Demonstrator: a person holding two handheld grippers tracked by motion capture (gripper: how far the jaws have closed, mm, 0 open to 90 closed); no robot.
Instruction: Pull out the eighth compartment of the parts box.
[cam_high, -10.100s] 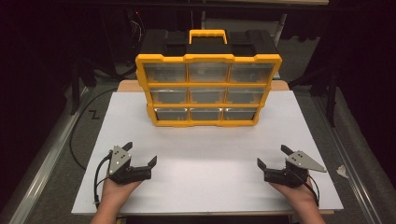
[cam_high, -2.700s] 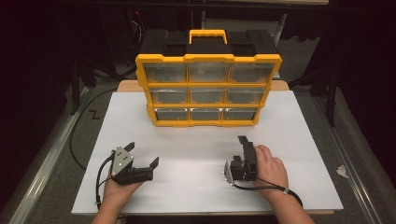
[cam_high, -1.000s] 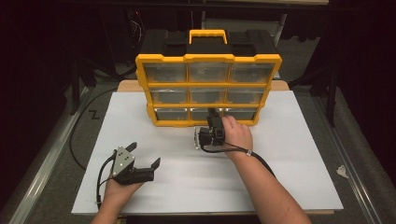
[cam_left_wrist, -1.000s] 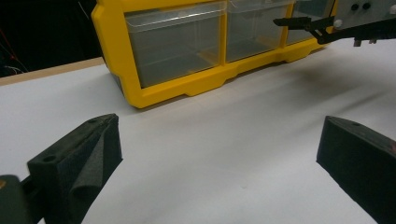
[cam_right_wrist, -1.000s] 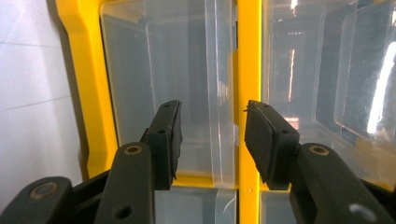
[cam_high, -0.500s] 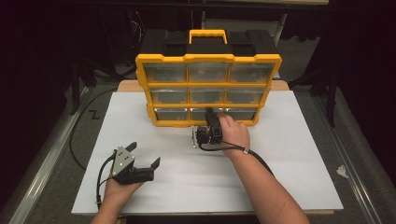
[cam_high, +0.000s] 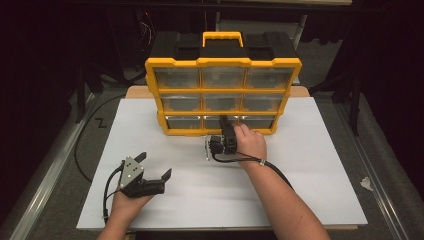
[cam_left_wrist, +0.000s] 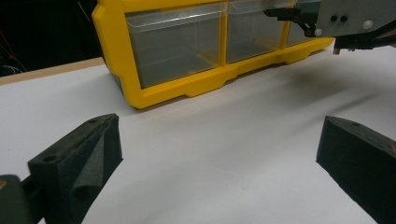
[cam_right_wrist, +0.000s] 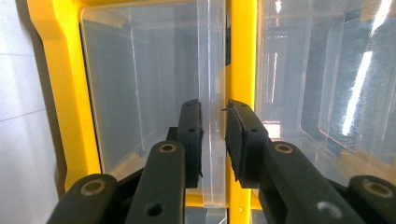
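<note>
A yellow box (cam_high: 223, 95) with nine clear drawers is standing in the upper middle of the high view, at the far edge of a white board (cam_high: 310, 175). A black handle (cam_high: 222, 38) is sitting on top of the box.

The right gripper (cam_high: 226, 125) is reaching to the bottom row, at the middle drawer (cam_high: 220, 121). In the right gripper view, its jaws are sitting close together on both sides of a clear handle (cam_right_wrist: 214, 107) in the middle of the frame. They look like they are pinching it.

The left gripper (cam_high: 152, 167) is resting on the board at the lower left of the high view. Its jaws are spread wide apart and holding nothing.
</note>
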